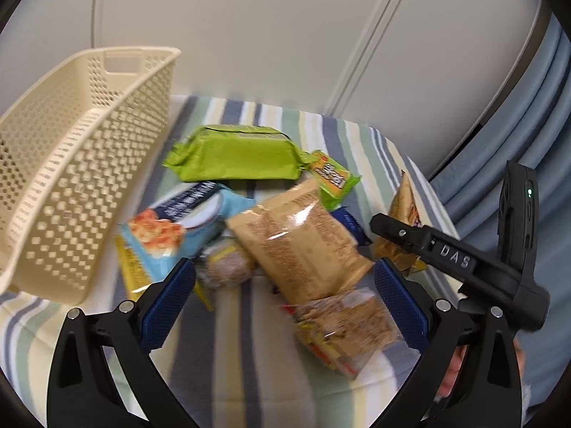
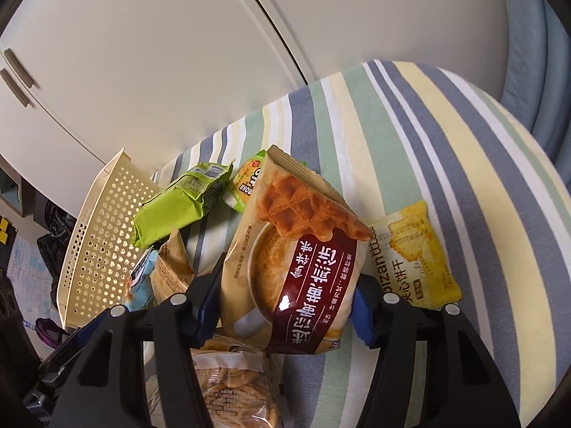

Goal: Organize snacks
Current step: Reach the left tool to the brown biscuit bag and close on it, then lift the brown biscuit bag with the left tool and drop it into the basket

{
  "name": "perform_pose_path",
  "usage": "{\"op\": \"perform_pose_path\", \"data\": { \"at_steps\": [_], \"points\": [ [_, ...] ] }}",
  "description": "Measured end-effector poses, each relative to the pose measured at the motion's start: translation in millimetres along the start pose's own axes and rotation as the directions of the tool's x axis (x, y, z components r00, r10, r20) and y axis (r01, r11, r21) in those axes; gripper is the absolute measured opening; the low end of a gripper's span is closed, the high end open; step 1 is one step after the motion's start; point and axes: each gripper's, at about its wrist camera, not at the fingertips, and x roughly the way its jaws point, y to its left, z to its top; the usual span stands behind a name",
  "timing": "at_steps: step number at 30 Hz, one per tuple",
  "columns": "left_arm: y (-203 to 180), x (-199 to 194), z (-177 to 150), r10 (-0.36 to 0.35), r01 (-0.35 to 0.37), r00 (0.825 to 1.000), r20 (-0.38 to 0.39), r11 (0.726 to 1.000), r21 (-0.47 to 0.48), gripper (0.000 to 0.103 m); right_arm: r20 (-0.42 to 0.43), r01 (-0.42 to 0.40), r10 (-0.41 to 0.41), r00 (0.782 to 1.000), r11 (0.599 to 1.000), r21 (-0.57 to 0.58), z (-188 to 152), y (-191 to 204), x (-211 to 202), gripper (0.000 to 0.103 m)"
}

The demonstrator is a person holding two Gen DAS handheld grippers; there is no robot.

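Striped cloth (image 2: pixel 446 135) carries a heap of snacks beside a cream perforated basket (image 1: pixel 82 164). Only the right wrist view shows the right gripper (image 2: pixel 285 296) pinching the waffle packet (image 2: pixel 292 249), with a yellow biscuit packet (image 2: pixel 417 253) beside it. The left wrist view shows the left gripper (image 1: pixel 285 285) spread wide above a tan packet (image 1: pixel 303 242) and a green packet (image 1: pixel 239 153).

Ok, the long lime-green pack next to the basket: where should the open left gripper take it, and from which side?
Probably across its short width at mid-length, coming from above. The lime-green pack lies flat and lengthwise on the striped cloth, a firm block with crimped ends that would likely slip. Its top is clear; the basket stands at its left end. The left gripper is open.
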Motion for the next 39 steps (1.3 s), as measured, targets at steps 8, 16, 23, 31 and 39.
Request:
{"op": "perform_pose_path", "data": {
  "at_steps": [8, 16, 23, 31, 39],
  "points": [
    [-4, 36, 11, -0.064, 0.053, 0.995, -0.078, 0.990, -0.129, 0.101, 0.054, 0.013, -0.015, 0.998, 0.999, 0.029, 6, -13, -13, 0.059],
    [-9, 58, 14, 0.012, -0.024, 0.995, -0.094, 0.991, -0.128, 0.101, 0.090, 0.020, -0.023, 0.996, 0.999, 0.032, 9, -20, -22, 0.059],
    [-13, 66, 20, 0.109, -0.115, 0.991, -0.074, 0.990, -0.078, 0.084, 0.120, 0.029, -0.035, 0.992, 0.998, 0.053, 10, -28, -30, 0.059],
    [-13, 54, 20, 0.059, -0.060, 0.998, -0.022, 0.996, -0.069, 0.062, 0.140, 0.031, -0.040, 0.989, 0.997, 0.069, 10, -31, -33, 0.059],
    [-13, 11, 29, 0.040, -0.034, 0.994, 0.103, 0.998, -0.054, 0.059, 0.163, 0.035, -0.047, 0.986, 0.996, 0.076, 6, -30, -37, 0.059]
  ]
}}
